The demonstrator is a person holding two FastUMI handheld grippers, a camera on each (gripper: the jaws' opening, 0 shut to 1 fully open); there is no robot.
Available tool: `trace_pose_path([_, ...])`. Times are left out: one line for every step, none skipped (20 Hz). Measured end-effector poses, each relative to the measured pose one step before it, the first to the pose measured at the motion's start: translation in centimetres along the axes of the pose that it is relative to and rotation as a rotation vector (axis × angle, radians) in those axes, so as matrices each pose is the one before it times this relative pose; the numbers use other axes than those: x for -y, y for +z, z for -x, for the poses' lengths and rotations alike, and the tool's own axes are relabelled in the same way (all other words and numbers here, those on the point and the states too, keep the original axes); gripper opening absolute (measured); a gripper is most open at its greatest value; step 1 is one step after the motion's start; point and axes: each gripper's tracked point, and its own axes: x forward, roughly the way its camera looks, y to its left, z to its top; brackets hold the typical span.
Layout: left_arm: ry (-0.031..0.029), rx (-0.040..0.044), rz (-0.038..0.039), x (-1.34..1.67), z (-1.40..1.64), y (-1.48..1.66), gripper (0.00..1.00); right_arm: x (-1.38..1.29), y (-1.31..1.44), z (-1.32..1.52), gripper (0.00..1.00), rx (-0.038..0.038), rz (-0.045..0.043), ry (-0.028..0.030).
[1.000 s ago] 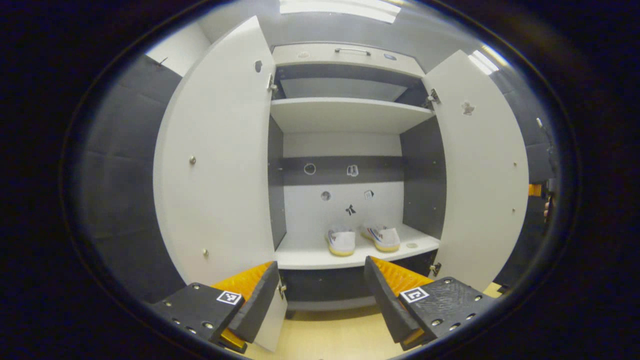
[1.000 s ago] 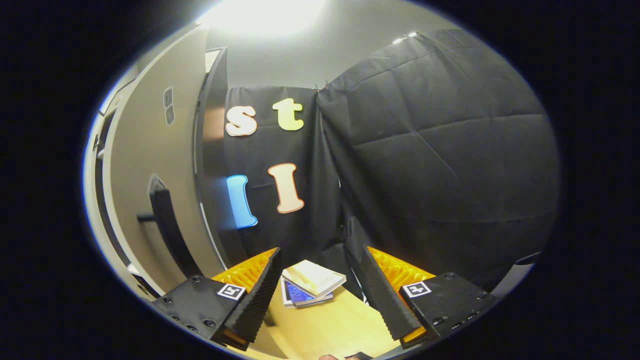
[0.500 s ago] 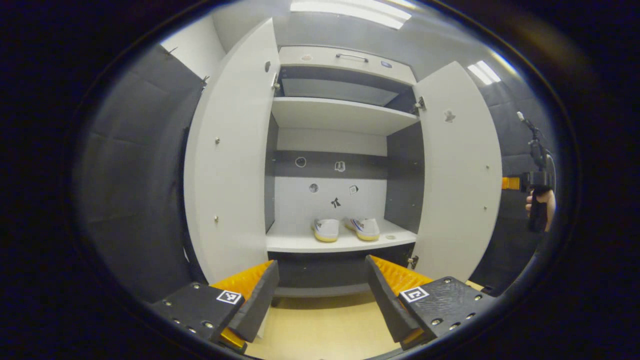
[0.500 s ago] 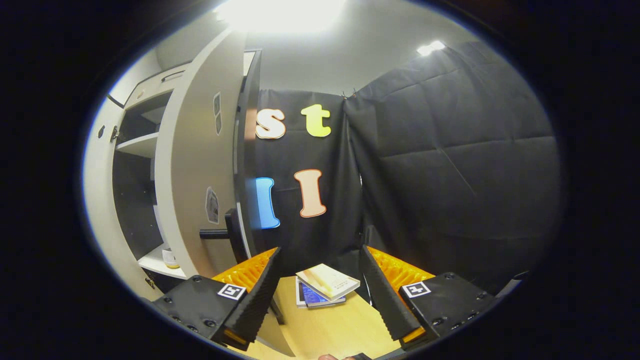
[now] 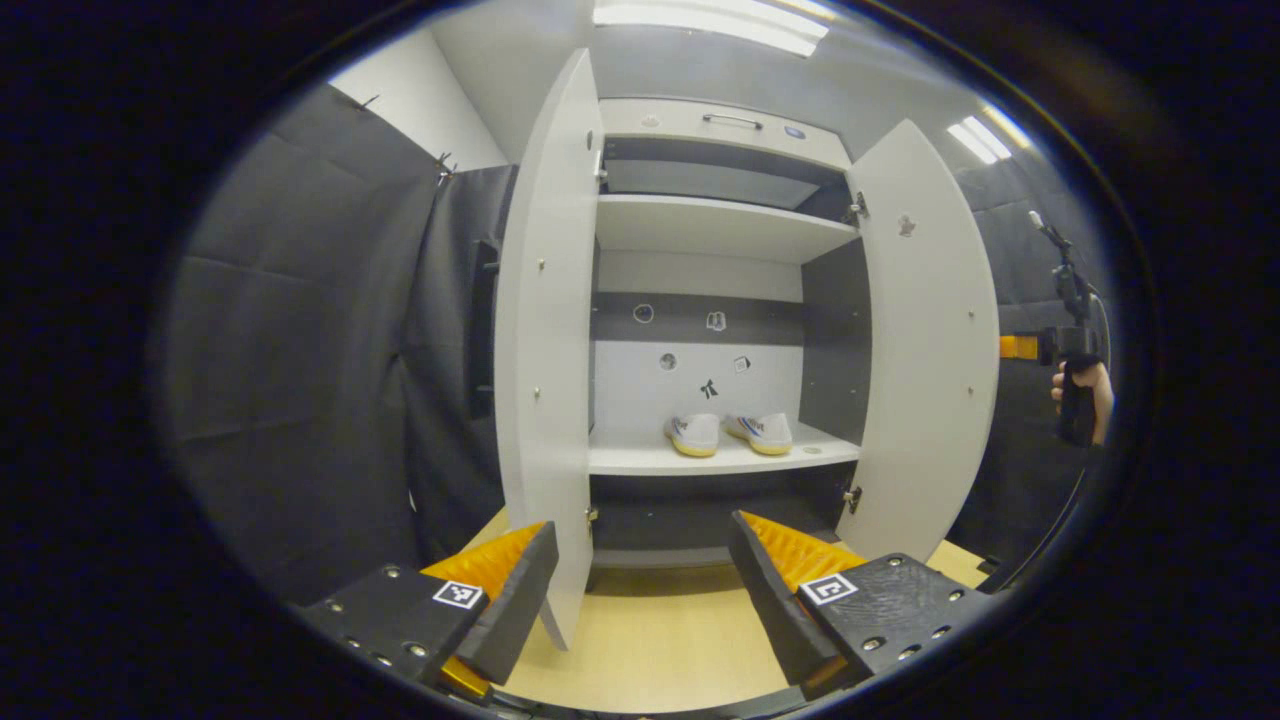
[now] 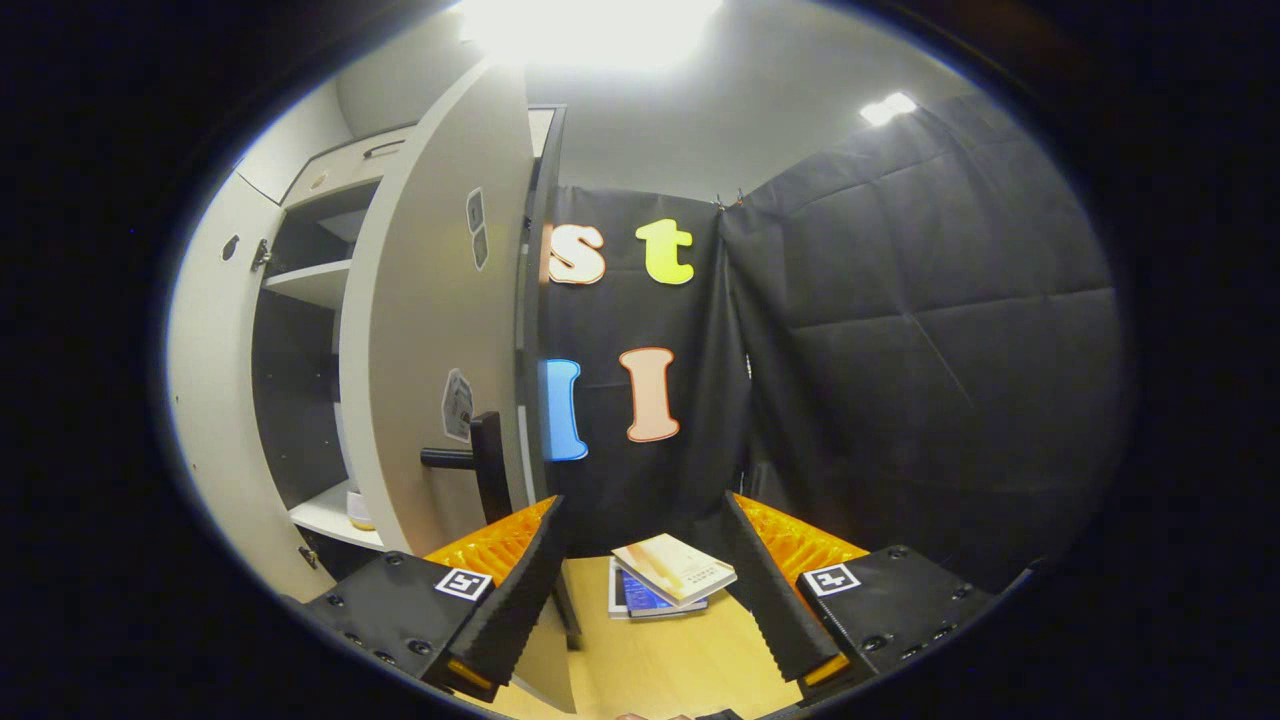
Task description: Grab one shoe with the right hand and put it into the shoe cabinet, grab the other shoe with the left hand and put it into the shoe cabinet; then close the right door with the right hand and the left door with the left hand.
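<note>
Two white shoes, one (image 5: 695, 435) beside the other (image 5: 765, 432), stand on the lower shelf of the open shoe cabinet (image 5: 720, 225). The left door (image 5: 545, 350) is nearly edge-on just ahead of my left gripper (image 5: 642, 530), which is open and empty. The right door (image 5: 925, 340) stands open; beyond it a hand holds the right gripper (image 5: 1070, 345). In the right gripper view, my right gripper (image 6: 640, 505) is open and empty, to the right of the right door's outer face (image 6: 430, 330) and its dark handle (image 6: 480, 460).
Two books (image 6: 665, 580) lie on the wooden floor (image 6: 680, 660) ahead of the right gripper. Black cloth walls (image 5: 300, 380) close in on both sides of the cabinet. The upper shelf (image 5: 715, 230) is bare.
My left gripper has drawn back and shifted left, so the left door now looks edge-on. The right gripper view has swung toward the cabinet; the handle sits nearer the centre.
</note>
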Motion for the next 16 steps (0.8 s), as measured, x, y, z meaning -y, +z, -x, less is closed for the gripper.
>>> trace_pose_path([0.00671,-0.00563,0.0126,-0.396,0.389,-0.214,1.0,-0.796,0.041,0.176,0.97,0.00067,-0.00181,0.01577])
trace_pose_path([0.00639,-0.00463,0.00813,-0.286,0.052,-0.171,1.0,-0.809,0.109,0.156,0.97,0.00328,0.00236,0.0127])
trace_pose_path([0.00744,-0.00045,0.00322,-0.409,0.028,-0.045,1.0,-0.799,0.057,0.059,0.97,0.00533,0.00328,0.01659])
trace_pose_path([0.01368,0.00507,0.0001,-0.501,0.124,0.126,1.0,-0.877,-0.169,-0.086,0.97,0.00074,-0.01093,0.01707])
trace_pose_path([0.02062,0.0123,-0.00252,-0.584,0.2,0.087,0.99,-0.867,-0.281,-0.098,0.92,-0.00623,-0.01878,0.01933])
trace_pose_path([0.01525,0.01197,-0.00084,-0.496,0.249,0.376,0.99,-0.795,-0.264,-0.052,0.97,-0.00504,-0.01747,0.01983])
trace_pose_path([0.00774,0.00846,0.00139,-0.211,0.186,0.107,0.99,-0.813,-0.073,-0.153,0.97,-0.00561,-0.01277,0.01727])
trace_pose_path([0.00656,0.00419,0.00207,-0.287,0.104,0.069,0.98,-0.711,-0.069,-0.128,0.92,-0.00445,-0.00535,0.01645])
trace_pose_path([0.00886,0.00139,0.00022,-0.319,0.331,-0.317,0.98,-0.807,-0.141,-0.296,0.97,-0.00423,0.00101,0.01632])
trace_pose_path([0.01052,-0.00135,-0.00146,-0.341,0.268,-0.126,1.0,-0.655,-0.189,-0.411,0.97,-0.0097,0.00814,0.00813])
trace_pose_path([0.01481,-0.00329,-0.00128,-0.377,0.108,-0.299,1.0,-0.648,-0.076,-0.418,0.98,-0.00375,0.0034,0.00828])
trace_pose_path([0.01832,0.00458,-0.00034,-0.529,0.206,-0.039,1.0,-1.019,-0.098,-0.379,0.98,-0.00211,-0.0112,0.01573])
trace_pose_path([0.00729,0.00519,0.00141,-0.257,0.148,0.179,1.0,-1.109,-0.243,-0.549,0.98,-0.0044,-0.01821,0.02035])
trace_pose_path([0.0057,-0.0013,0.0005,-0.244,0.219,0.173,1.0,-1.201,-0.263,-0.535,0.98,-0.0062,-0.02179,0.02532])
trace_pose_path([0.01275,-0.00276,-0.00234,-0.291,0.152,-0.061,0.98,-1.157,-0.302,-0.577,0.98,-0.00862,-0.02321,0.02691])
trace_pose_path([0.01425,0.00343,-0.00516,-0.523,0.103,0.151,1.0,-1.046,-0.253,-0.56,0.98,-0.0084,-0.01784,0.02657])
